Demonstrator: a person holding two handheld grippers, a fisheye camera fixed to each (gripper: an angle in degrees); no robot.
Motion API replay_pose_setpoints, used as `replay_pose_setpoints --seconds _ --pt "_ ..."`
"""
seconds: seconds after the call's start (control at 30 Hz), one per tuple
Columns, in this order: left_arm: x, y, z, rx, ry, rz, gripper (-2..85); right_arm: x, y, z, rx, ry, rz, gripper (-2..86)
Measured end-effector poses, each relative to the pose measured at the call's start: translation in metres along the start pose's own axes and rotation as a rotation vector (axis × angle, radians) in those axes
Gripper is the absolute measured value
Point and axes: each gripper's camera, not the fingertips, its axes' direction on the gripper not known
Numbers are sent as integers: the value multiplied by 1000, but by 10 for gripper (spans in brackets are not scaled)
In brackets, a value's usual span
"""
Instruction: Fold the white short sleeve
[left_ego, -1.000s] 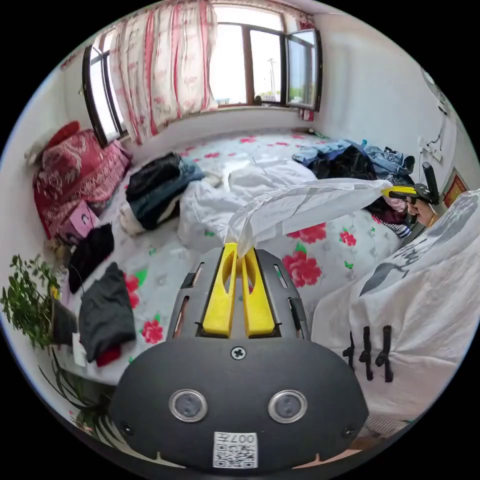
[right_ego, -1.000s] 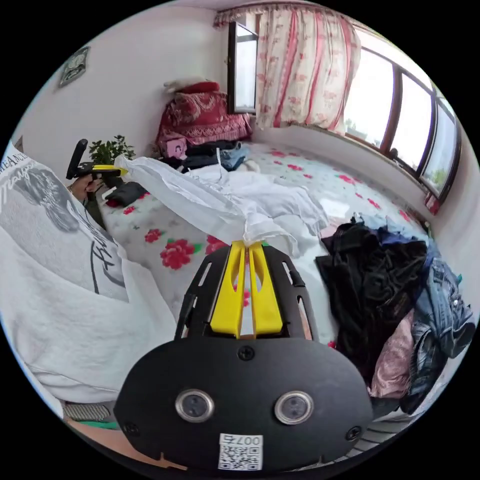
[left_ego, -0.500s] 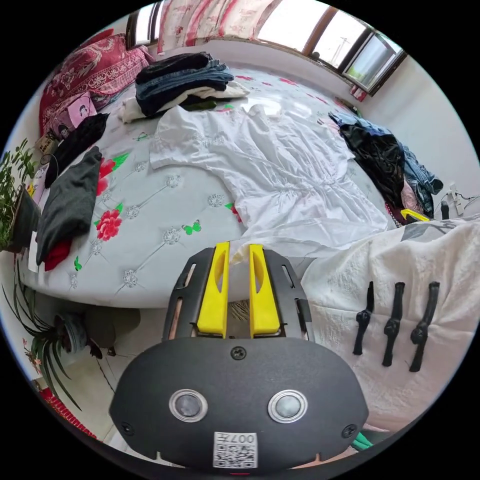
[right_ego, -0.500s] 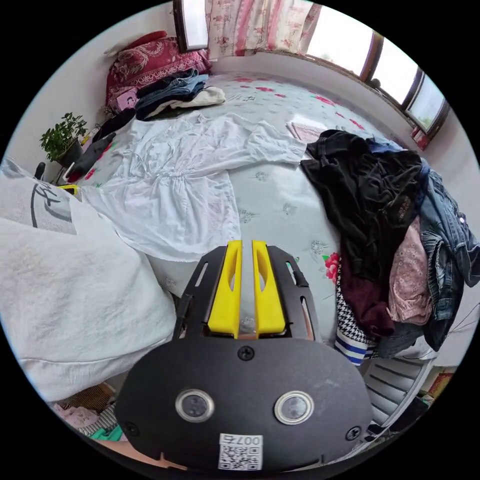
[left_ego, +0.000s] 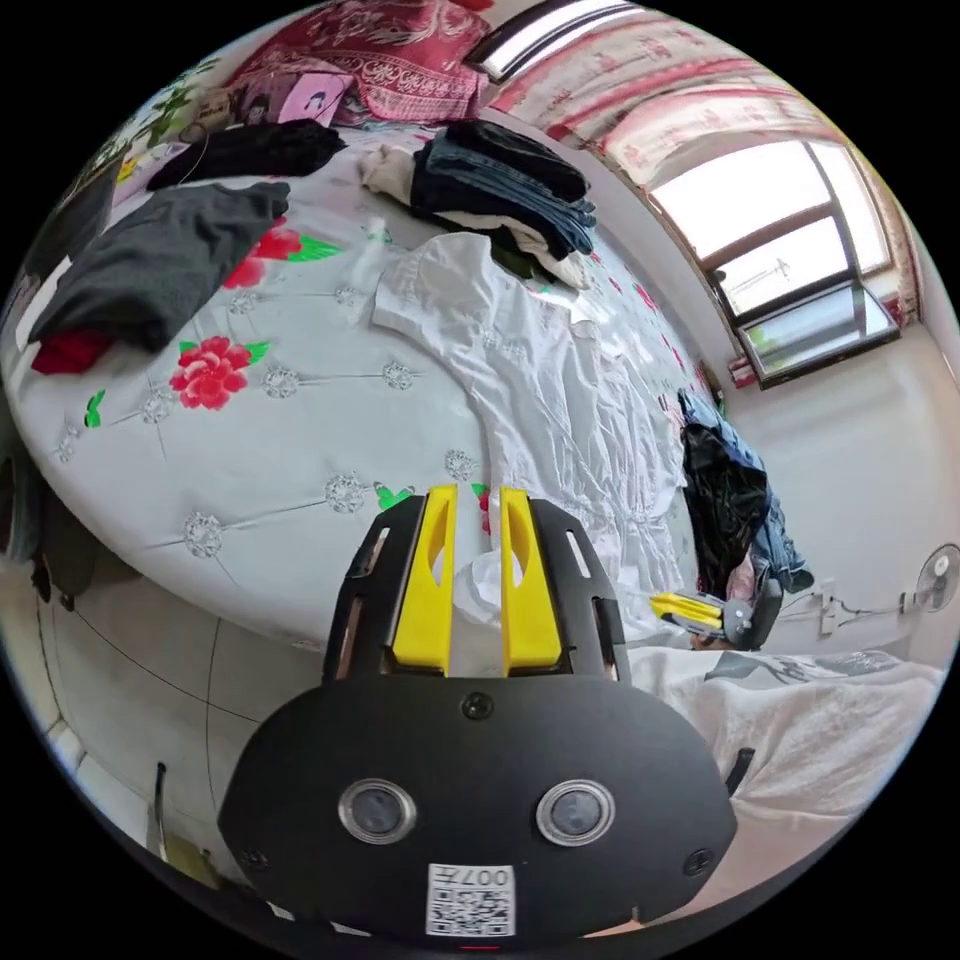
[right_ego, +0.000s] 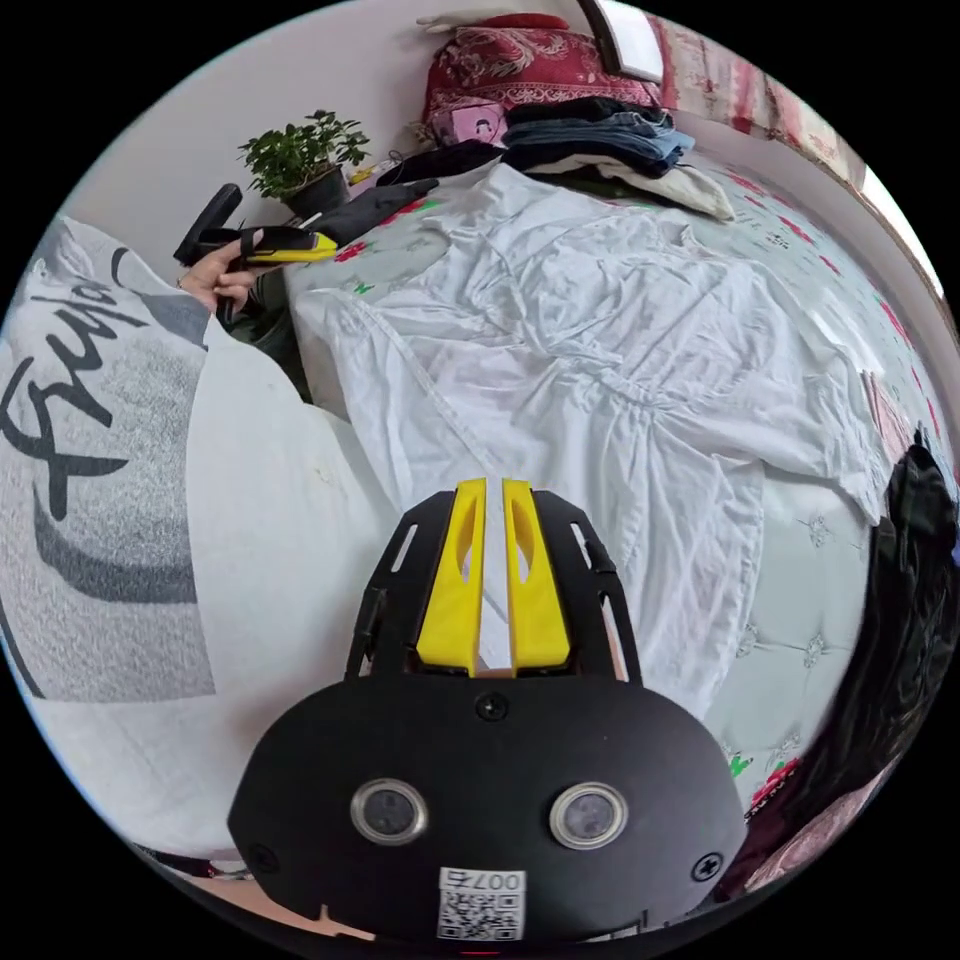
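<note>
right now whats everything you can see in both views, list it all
white short sleeve: 1, white, spread flat across the bed
bed: 1, pale with red flowers
folded stack: 1, dark blue and cream, beyond the collar
dark garments: 2, grey and black, at the bed edge
loose pile: 1, black and blue, far side of the bed
red bedding: 1, by the wall
plant: 1, green, potted
fan: 1, by the wall
window: 1, pink curtains
left claw: yellow, open, white cloth between the jaws
right claw: yellow, narrow gap, over the hem
</note>
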Motion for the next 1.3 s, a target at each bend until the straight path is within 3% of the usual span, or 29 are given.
replay_pose_setpoints --seconds 0.23,0.37,0.57,0.77,0.87,1.03,1.17,1.3 --pt "33 -53 38 -298 -36 289 84 24 -18 -36 87 66 17 0" --pt "45 -38 42 -430 -64 438 84 59 -26 -12 -15 49 78 -2" --pt "21 -2 -18 -394 -42 440 74 35 14 -10 -48 -33 13 -3" --pt "-20 14 -60 -472 -124 375 61 1 62 -10 -133 -112 -64 -3" --pt "-41 -4 -88 -379 -76 255 61 6 68 -22 -116 -117 -44 -3" --pt "-100 -95 -150 -9 33 -87 77 32 56 -72 31 -77 46 -3" --pt "-141 -186 -157 123 149 -257 100 60 48 -115 154 -51 152 -2" --pt "-167 -254 -146 143 162 -372 117 82 43 -146 224 -59 266 -2"
